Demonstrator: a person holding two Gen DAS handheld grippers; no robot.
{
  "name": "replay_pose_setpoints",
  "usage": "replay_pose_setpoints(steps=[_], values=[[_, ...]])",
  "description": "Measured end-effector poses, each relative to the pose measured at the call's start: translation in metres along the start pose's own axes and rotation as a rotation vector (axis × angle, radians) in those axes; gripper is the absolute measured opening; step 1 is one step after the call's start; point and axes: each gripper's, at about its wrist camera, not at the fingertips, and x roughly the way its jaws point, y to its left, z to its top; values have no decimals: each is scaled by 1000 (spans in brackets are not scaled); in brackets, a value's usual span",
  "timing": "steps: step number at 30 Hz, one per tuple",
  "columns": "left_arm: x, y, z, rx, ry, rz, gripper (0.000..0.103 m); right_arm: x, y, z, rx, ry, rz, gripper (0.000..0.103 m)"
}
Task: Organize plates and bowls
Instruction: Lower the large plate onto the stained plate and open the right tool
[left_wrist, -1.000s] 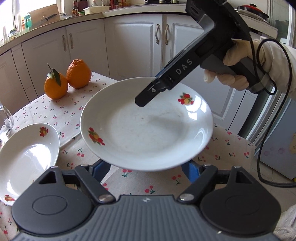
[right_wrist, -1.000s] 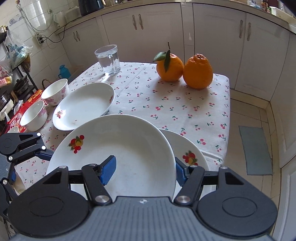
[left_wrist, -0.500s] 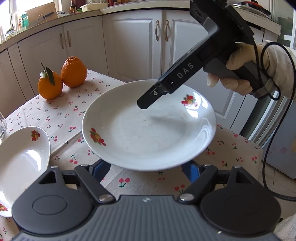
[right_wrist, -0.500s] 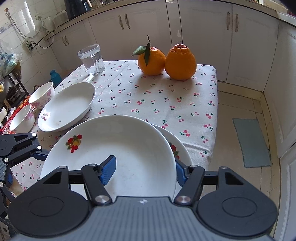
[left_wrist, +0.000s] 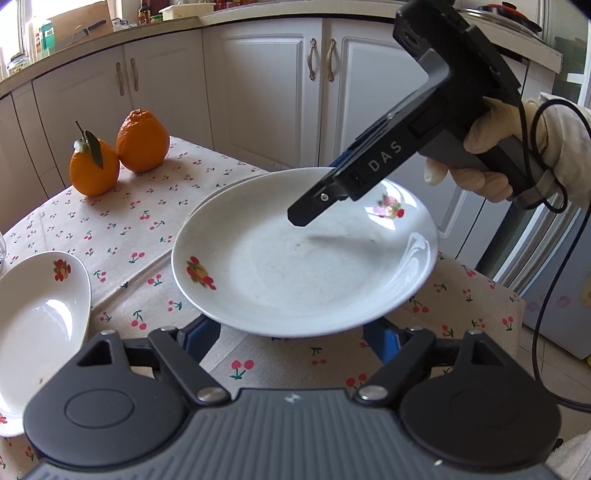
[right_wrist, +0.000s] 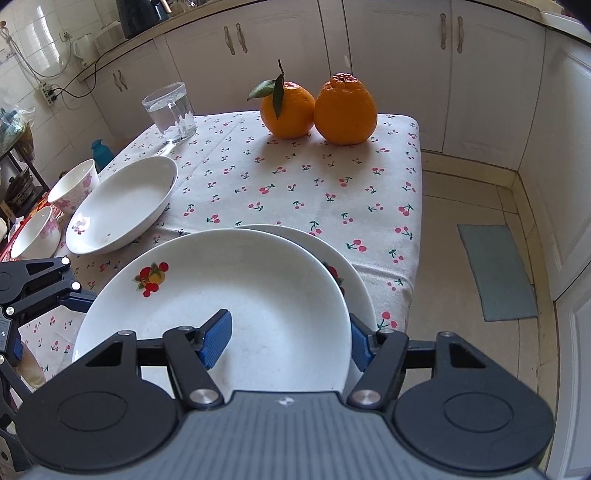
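Observation:
A white fruit-print plate (left_wrist: 306, 258) (right_wrist: 221, 314) hangs above the table. My right gripper (right_wrist: 290, 341) grips its rim, one blue pad (right_wrist: 216, 338) on top and one beyond the edge; it shows in the left wrist view (left_wrist: 314, 206). A second plate (right_wrist: 351, 273) lies on the table just beneath, its edge peeking out (left_wrist: 218, 190). My left gripper (left_wrist: 291, 338) is open, its blue fingers (left_wrist: 199, 338) wide apart under the held plate's near rim. A third plate (right_wrist: 125, 203) (left_wrist: 33, 325) lies to the left.
Two oranges (right_wrist: 317, 107) (left_wrist: 118, 151) stand at the far table edge. A glass mug (right_wrist: 171, 110) stands back left. Two small bowls (right_wrist: 74, 184) (right_wrist: 35, 232) sit left of the third plate. White cabinets and a floor mat (right_wrist: 495, 271) lie beyond.
The held plate has moved over the second plate on the table and come lower. Both grippers have shifted with it toward the table's right corner.

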Motion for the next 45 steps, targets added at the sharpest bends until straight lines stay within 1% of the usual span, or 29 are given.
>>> replay_pose_setpoints(steps=[7,14,18,21,27,29,30,33,34,36,38,40,42,45], values=[[0,1,0,-4,-3,-2,86,-9,0,-7,16,-5,-9,71],[0,7,0,-33,-9,-26,88,-21,2,-13,27,-14,-24,72],[0,7,0,-43,-9,-26,89,-27,4,-18,29,-18,-30,74],[0,4,0,-22,-18,-14,89,-30,6,-21,27,-19,-44,75],[-3,-1,0,-15,-27,12,89,-32,16,-27,4,-12,-75,79],[-5,-2,-2,-11,-29,24,89,-32,20,-29,-1,-7,-81,84],[-7,-3,-3,-12,-35,27,89,-31,21,-30,-4,-3,-86,88],[-16,-1,-7,-33,-55,38,89,-26,22,-35,-12,27,-119,89],[-20,0,-8,-41,-62,47,90,-25,23,-37,-16,25,-112,89],[-27,1,-11,-56,-73,79,92,-25,24,-40,-15,28,-120,91],[-36,3,-14,-77,-89,131,95,-28,28,-41,-28,23,-141,94],[-43,7,-20,-118,-95,212,96,-34,33,-41,-41,4,-153,100],[-48,16,-27,-178,-83,309,96,-40,41,-39,-62,-20,-166,103],[-51,31,-41,-245,-47,441,96,-50,57,-32,-108,-62,-172,103]])
